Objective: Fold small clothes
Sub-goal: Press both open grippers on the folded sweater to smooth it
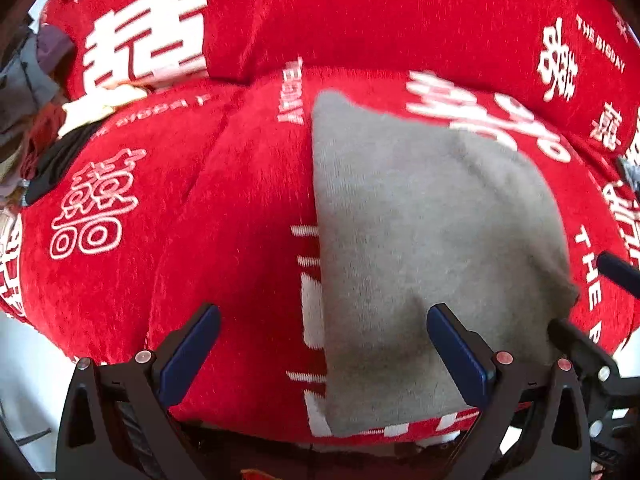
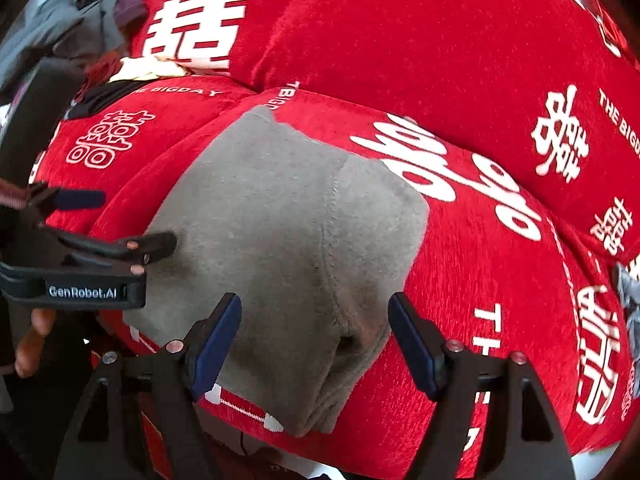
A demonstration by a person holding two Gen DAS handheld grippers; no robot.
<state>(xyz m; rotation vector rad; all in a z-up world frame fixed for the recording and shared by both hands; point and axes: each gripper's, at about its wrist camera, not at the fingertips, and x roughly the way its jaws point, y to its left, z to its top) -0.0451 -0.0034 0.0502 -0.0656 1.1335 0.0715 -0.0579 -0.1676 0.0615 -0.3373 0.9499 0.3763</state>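
A small grey garment (image 1: 420, 240) lies flat on a red cushion (image 1: 224, 216) printed with white characters; it also shows in the right wrist view (image 2: 280, 232), folded, with a seam down its middle. My left gripper (image 1: 324, 344) is open and empty, its jaws spread over the garment's near left edge. It appears from the side in the right wrist view (image 2: 132, 224), at the garment's left edge. My right gripper (image 2: 314, 340) is open and empty, just above the garment's near end. Its fingertips (image 1: 616, 270) show at the right of the left wrist view.
A second red cushion (image 2: 400, 32) lies behind the first. A pile of other clothes (image 2: 72, 36) sits at the far left, also in the left wrist view (image 1: 36, 92). A grey scrap of cloth (image 2: 630, 304) lies at the right edge.
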